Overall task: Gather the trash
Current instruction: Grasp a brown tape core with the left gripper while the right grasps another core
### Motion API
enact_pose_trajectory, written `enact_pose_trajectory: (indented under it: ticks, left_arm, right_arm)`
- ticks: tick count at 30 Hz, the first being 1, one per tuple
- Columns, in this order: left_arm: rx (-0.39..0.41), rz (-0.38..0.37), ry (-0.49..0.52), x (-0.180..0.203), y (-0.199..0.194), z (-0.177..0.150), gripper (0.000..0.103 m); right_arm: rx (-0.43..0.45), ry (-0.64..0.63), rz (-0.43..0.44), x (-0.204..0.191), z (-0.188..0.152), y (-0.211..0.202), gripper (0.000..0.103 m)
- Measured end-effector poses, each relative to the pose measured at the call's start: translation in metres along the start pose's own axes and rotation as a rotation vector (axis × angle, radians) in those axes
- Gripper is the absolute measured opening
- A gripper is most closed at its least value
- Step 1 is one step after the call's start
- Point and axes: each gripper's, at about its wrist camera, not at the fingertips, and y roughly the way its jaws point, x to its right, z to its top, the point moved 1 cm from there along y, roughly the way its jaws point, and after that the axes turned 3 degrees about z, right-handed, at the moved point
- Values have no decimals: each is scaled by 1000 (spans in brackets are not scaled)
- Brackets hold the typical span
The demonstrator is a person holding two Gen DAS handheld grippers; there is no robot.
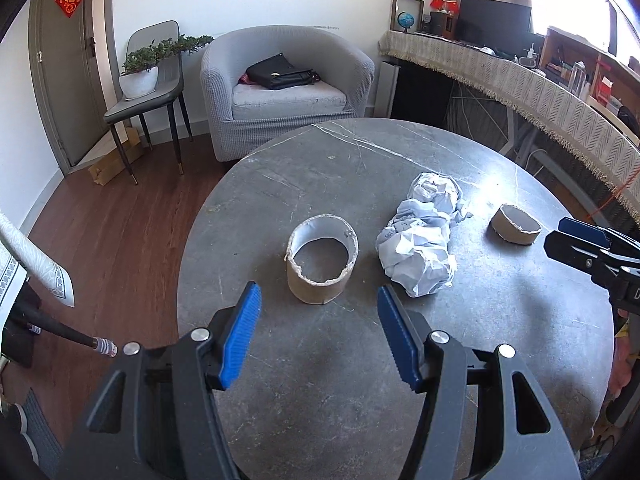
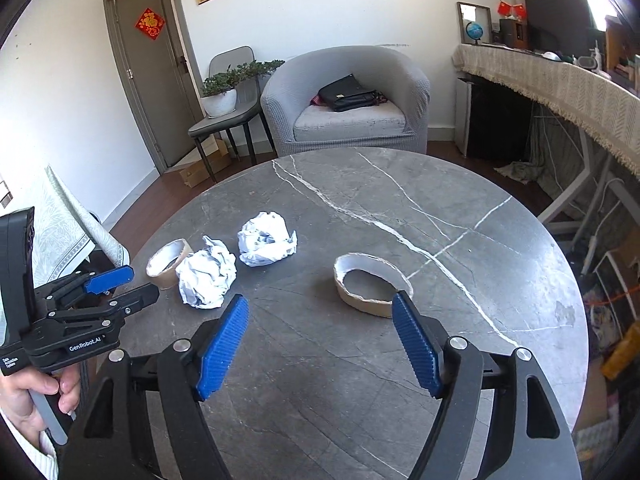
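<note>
Four scraps lie loose on the round worktop (image 1: 280, 360): a tall cardboard ring (image 1: 321, 261), two crumpled paper wads (image 1: 420, 256) (image 2: 267, 238), and a low cardboard ring (image 2: 370, 284). The left hand-held gripper (image 1: 320, 334) stands wide and empty, aimed at the tall ring; the right hand-held gripper (image 2: 322, 344), also wide and empty, lines up on the low one, seemingly to take both at once

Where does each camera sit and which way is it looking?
Left wrist: on the left tongs, looking down across the round table at a tall cardboard ring; right tongs at right edge.
Right wrist: on the right tongs, facing a flat cardboard ring; left tongs and hand at left.
Shared: table, rings, crumpled paper, armchair.
</note>
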Motion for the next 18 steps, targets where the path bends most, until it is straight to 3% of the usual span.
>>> enact_pose_trajectory:
  ticks: [9, 18]
  left_arm:
    - [-34, -9, 1, 1, 22, 12, 60]
    - [-41, -39, -44, -2, 31, 19, 60]
  right_arm:
    - [-41, 22, 6, 20, -3, 7, 81]
    - [-95, -42, 11, 17, -6, 18, 81]
